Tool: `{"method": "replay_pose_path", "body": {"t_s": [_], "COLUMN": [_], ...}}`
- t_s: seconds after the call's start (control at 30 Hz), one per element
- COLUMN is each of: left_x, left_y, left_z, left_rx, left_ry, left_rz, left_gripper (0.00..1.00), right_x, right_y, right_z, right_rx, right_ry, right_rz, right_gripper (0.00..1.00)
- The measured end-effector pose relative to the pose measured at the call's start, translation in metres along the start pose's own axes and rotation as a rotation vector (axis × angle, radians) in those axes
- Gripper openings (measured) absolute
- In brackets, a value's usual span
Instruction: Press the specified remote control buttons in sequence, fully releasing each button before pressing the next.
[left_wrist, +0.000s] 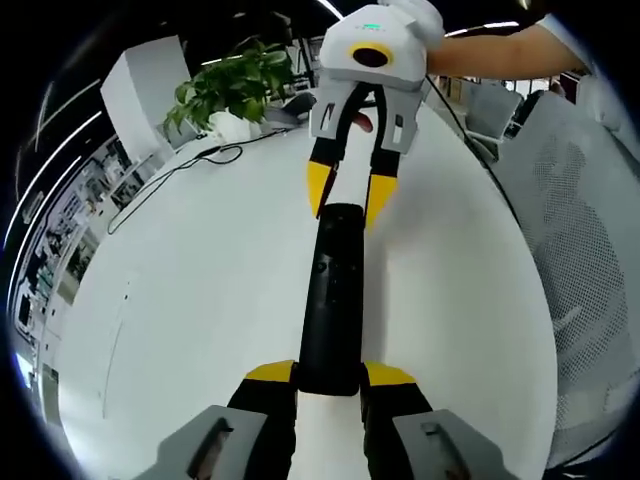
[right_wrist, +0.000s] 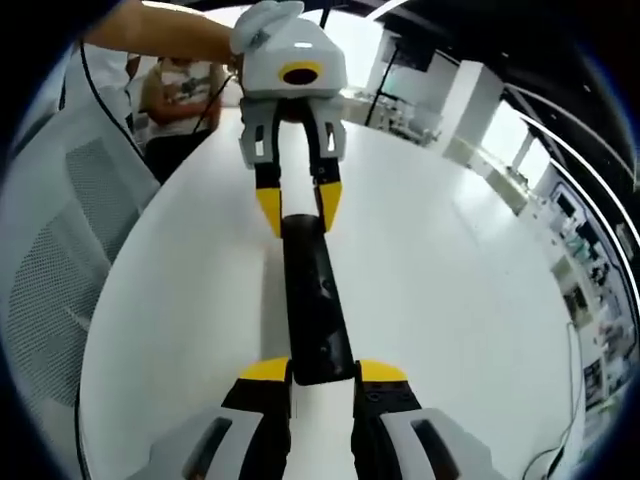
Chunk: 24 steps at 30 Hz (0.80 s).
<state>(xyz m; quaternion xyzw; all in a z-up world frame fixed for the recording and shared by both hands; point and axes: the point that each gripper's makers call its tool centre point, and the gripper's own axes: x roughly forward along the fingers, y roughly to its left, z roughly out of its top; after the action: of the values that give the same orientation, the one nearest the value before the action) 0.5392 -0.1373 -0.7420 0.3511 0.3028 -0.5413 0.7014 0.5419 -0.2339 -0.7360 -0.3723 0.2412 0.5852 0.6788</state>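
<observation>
Long black remote (left_wrist: 331, 300), lying flat lengthwise

facing views, close, sharing remote (left_wrist: 330, 300)

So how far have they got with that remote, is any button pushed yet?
Done: the black remote is lifted off the white table, the left gripper shut on one end, the right gripper on the other. In hand: simply holding it. Left: the button presses; nothing touches its buttons now.
</observation>
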Motion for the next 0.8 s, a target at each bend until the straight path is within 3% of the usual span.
{"method": "replay_pose_path", "body": {"t_s": [0.37, 0.8], "left_x": [-0.016, 0.000], "left_y": [0.049, 0.103], "left_z": [0.012, 0.002], "left_rx": [0.057, 0.089], "left_ry": [-0.007, 0.014], "left_rz": [0.067, 0.078], "left_gripper": [0.23, 0.23], "right_x": [-0.009, 0.017], "right_y": [-0.047, -0.096], "right_z": [0.018, 0.011], "right_rx": [-0.031, -0.028], "right_ry": [-0.016, -0.006], "right_rz": [-0.102, -0.121], "right_gripper": [0.19, 0.19]}}
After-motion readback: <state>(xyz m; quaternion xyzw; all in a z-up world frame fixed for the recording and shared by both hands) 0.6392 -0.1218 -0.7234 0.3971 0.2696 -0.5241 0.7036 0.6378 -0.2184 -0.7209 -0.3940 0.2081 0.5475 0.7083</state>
